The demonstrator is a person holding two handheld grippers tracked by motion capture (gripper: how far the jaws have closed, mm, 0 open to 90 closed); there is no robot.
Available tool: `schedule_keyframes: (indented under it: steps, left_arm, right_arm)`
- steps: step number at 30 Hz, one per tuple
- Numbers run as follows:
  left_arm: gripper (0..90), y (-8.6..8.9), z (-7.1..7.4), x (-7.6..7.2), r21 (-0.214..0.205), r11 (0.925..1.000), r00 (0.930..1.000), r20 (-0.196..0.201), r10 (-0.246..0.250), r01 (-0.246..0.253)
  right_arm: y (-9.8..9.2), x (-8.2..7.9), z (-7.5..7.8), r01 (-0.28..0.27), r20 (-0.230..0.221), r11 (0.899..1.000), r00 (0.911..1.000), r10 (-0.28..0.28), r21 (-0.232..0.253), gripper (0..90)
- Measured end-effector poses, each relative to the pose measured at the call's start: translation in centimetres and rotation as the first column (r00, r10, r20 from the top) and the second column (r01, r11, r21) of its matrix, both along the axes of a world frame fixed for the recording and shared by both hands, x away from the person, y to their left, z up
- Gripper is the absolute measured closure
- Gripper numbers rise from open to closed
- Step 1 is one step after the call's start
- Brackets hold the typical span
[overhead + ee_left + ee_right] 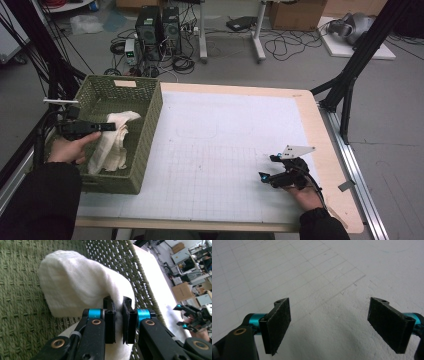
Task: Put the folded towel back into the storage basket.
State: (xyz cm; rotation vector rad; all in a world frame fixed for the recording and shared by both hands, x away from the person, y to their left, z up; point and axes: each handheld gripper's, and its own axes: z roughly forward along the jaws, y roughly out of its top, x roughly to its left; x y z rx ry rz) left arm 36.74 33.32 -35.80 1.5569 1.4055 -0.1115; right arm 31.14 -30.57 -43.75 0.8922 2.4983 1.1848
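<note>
Nearest the lens in the left gripper view, the left gripper [119,315] has its two black jaws nearly together, clamped on a fold of the white cloth [75,287]; a thin strip of fabric shows between the pads [128,322], w/ more cloth bunched below them and the bulk ballooning up and left beyond the tips. Cloth sits inside the green woven basket [150,120], at the table's left side in the high view, where the left gripper [111,127] comes in from the basket's left wall and pinches the cloth [112,145] near its upper end. Cloth's long axis runs roughly near-to-far along the basket: upper end bunched toward the far-right, lower end trailing toward the person, draped over the basket floor. Whether the lower part rests on the floor or hangs just off it, can't tell. Right gripper [272,167] is held well apart from the basket, over the white gridded mat [225,150] near the table's right-front; in the right gripper view its jaws stand wide apart w/ nothing between the pads [278,325], just mat [324,277] below.
</note>
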Motion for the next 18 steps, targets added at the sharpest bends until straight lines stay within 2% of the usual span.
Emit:
schedule_keyframes:
  steps: [3, 6, 12, 13, 15, 16, 18]
  left_arm:
    - [82.9, 0.2, 0.6, -0.5, 0.002, 0.9997, 0.9997, 0.004, -0.024, 0.024]
    - [82.9, 0.4, 1.4, -1.1, -0.013, 0.9985, 0.9986, 0.006, -0.052, 0.052]
    - [82.9, 0.2, 1.9, -2.1, -0.004, 0.9942, 0.9918, -0.069, -0.107, 0.107]
    - [82.9, 0.1, 1.8, -2.2, -0.011, 0.9928, 0.9875, -0.102, -0.12, 0.12]
    - [82.9, 0.1, 1.7, -2.3, 0.012, 0.9935, 0.9867, -0.119, -0.111, 0.113]
    - [82.8, 0.2, 1.6, -2.2, 0.007, 0.9943, 0.9873, -0.12, -0.105, 0.106]
    - [82.8, 0.4, 1.5, -2.1, 0.002, 0.997, 0.9925, -0.095, -0.077, 0.078]
  right_arm:
    - [0.1, 0.0, 0.0, -0.002, 0.003, 1.0, 1.0, 0.002, -0.001, 17.9]
    - [0.1, -0.1, 0.0, -0.001, -0.002, 1.0, 1.0, 0.001, -0.002, 17.9]
    - [0.2, -0.1, 0.0, -0.006, 0.003, 1.0, 1.0, 0.006, -0.006, 17.9]
    - [0.2, -0.1, 0.0, -0.005, 0.005, 1.0, 1.0, 0.005, -0.008, 17.9]
    - [0.2, -0.2, 0.0, -0.004, 0.003, 1.0, 1.0, 0.004, -0.008, 17.9]
    - [0.2, -0.1, 0.0, -0.005, 0.002, 1.0, 1.0, 0.005, -0.009, 18.0]
    - [0.2, -0.1, 0.0, -0.005, 0.001, 1.0, 1.0, 0.005, -0.009, 17.9]
